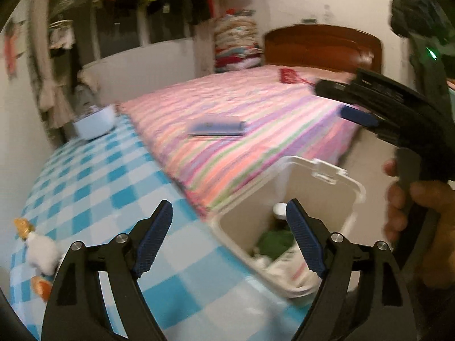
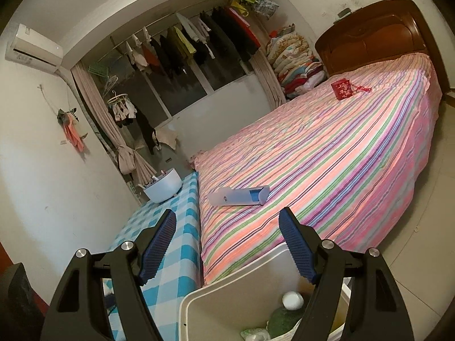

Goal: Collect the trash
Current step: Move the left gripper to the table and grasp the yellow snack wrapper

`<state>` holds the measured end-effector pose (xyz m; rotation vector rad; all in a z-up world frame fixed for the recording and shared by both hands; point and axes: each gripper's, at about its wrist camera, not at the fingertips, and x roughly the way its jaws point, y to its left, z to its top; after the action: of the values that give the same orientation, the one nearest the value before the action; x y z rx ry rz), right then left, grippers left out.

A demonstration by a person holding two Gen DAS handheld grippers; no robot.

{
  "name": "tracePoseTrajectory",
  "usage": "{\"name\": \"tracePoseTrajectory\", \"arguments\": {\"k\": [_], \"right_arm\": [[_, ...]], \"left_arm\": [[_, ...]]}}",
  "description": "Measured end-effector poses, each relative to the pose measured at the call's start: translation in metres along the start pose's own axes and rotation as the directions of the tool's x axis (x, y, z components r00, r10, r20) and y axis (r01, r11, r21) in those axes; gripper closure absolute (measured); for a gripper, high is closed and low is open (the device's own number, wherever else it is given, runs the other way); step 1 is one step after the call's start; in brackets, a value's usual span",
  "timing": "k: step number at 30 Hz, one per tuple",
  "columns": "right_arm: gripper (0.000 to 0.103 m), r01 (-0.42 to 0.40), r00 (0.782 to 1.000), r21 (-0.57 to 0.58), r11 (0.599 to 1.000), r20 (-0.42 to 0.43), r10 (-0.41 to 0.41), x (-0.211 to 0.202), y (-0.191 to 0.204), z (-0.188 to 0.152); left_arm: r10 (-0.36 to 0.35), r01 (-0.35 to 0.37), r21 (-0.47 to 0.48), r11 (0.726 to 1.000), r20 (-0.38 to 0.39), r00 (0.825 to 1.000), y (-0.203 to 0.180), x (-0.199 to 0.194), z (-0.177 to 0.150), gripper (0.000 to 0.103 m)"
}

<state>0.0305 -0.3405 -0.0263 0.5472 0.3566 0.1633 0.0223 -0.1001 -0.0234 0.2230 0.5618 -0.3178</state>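
Trash (image 2: 284, 319) in bin (image 2: 227, 289) beside bed (image 2: 327, 156)

Both wrist views look forward and downward past their own fingers, close above the white bin (image 1: 287, 199) (image 2: 227, 289). Beyond the fingertips both share the striped bed (image 1: 250, 119) (image 2: 327, 156); the left view seems blurred.

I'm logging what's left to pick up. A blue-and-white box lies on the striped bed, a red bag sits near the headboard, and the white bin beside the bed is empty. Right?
Not quite: the bin is not empty. The right wrist view shows a white ball-like thing, something green and crumpled wrappers inside. The box does lie on the bed, and the red bag sits near the headboard.
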Motion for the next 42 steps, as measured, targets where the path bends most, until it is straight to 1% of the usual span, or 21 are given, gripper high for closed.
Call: {"name": "tracePoseTrajectory", "arguments": {"k": [3,6,7,9,10,11,13,17,20,23,26,27,29,31,32,34,35,37,40,41,42], "right_arm": [[0.03,0.0,1.0,-0.015,1.0,-0.011,0.0,0.005,0.005,-0.001],[0.03,-0.004,0.999,-0.043,0.999,-0.034,0.002,0.012,0.015,-0.005],[0.03,-0.005,0.999,-0.048,0.999,-0.038,0.003,0.013,0.018,-0.006],[0.03,-0.008,0.999,-0.07,0.998,-0.053,0.004,0.016,0.025,-0.008],[0.03,-0.014,0.998,-0.086,0.996,-0.064,0.008,0.02,0.032,-0.01],[0.03,-0.016,0.998,-0.093,0.996,-0.069,0.01,0.021,0.035,-0.012],[0.03,-0.029,0.996,-0.116,0.993,-0.09,0.018,0.028,0.045,-0.016],[0.03,-0.056,0.991,-0.129,0.99,-0.128,0.039,0.04,0.062,-0.023],[0.03,-0.084,0.986,-0.142,0.986,-0.156,0.062,0.048,0.076,-0.03],[0.03,-0.107,0.98,-0.168,0.98,-0.183,0.076,0.056,0.091,-0.039],[0.03,-0.132,0.972,-0.182,0.974,-0.217,0.092,0.065,0.105,-0.048],[0.03,-0.139,0.97,-0.186,0.973,-0.225,0.096,0.068,0.11,-0.05],[0.03,-0.151,0.965,-0.19,0.97,-0.242,0.103,0.073,0.117,-0.055],[0.03,-0.162,0.961,-0.19,0.968,-0.255,0.111,0.076,0.123,-0.06],[0.03,-0.168,0.958,-0.191,0.967,-0.261,0.115,0.078,0.126,-0.061],[0.03,-0.177,0.955,-0.193,0.965,-0.272,0.121,0.081,0.129,-0.064],[0.03,-0.18,0.953,-0.192,0.965,-0.276,0.123,0.082,0.131,-0.065],[0.03,-0.186,0.951,-0.192,0.964,-0.283,0.127,0.084,0.133,-0.068],[0.03,-0.193,0.947,-0.183,0.964,-0.293,0.134,0.087,0.133,-0.07],[0.03,-0.197,0.946,-0.177,0.964,-0.294,0.139,0.088,0.133,-0.07],[0.03,-0.198,0.945,-0.174,0.964,-0.294,0.141,0.089,0.133,-0.07]], "left_arm": [[0.071,-0.071,-0.053,0.996,-0.004,0.997,0.037,-0.008,-0.004,0.022],[0.145,-0.145,-0.111,0.983,-0.008,0.989,0.076,-0.015,-0.007,0.022],[0.171,-0.171,-0.141,0.975,-0.014,0.985,0.094,-0.017,-0.009,0.022],[0.199,-0.2,-0.182,0.963,-0.025,0.98,0.116,-0.02,-0.012,0.022],[0.222,-0.224,-0.219,0.95,-0.035,0.974,0.134,-0.022,-0.015,0.022],[0.23,-0.233,-0.239,0.943,-0.042,0.972,0.143,-0.024,-0.018,0.022],[0.24,-0.249,-0.292,0.923,-0.067,0.968,0.168,-0.027,-0.025,0.022],[0.262,-0.28,-0.364,0.888,-0.1,0.96,0.206,-0.036,-0.039,0.022],[0.283,-0.308,-0.384,0.87,-0.124,0.951,0.228,-0.042,-0.049,0.022],[0.306,-0.339,-0.412,0.846,-0.145,0.941,0.253,-0.048,-0.058,0.022],[0.324,-0.367,-0.446,0.816,-0.173,0.93,0.281,-0.053,-0.063,0.022],[0.339,-0.383,-0.459,0.802,-0.179,0.924,0.293,-0.054,-0.063,0.022],[0.352,-0.405,-0.469,0.785,-0.199,0.914,0.311,-0.055,-0.062,0.022],[0.361,-0.423,-0.47,0.775,-0.22,0.906,0.329,-0.054,-0.062,0.022],[0.37,-0.439,-0.472,0.764,-0.236,0.898,0.342,-0.051,-0.061,0.022],[0.361,-0.443,-0.473,0.761,-0.259,0.896,0.36,-0.043,-0.06,0.022],[0.366,-0.455,-0.469,0.757,-0.273,0.89,0.368,-0.039,-0.06,0.022],[0.381,-0.485,-0.447,0.752,-0.306,0.872,0.383,-0.026,-0.06,0.022],[0.364,-0.501,-0.432,0.75,-0.363,0.858,0.404,-0.004,-0.061,0.022],[0.345,-0.496,-0.435,0.752,-0.381,0.858,0.411,0.004,-0.063,0.022],[0.332,-0.495,-0.443,0.747,-0.397,0.856,0.418,0.011,-0.065,0.022]]}}
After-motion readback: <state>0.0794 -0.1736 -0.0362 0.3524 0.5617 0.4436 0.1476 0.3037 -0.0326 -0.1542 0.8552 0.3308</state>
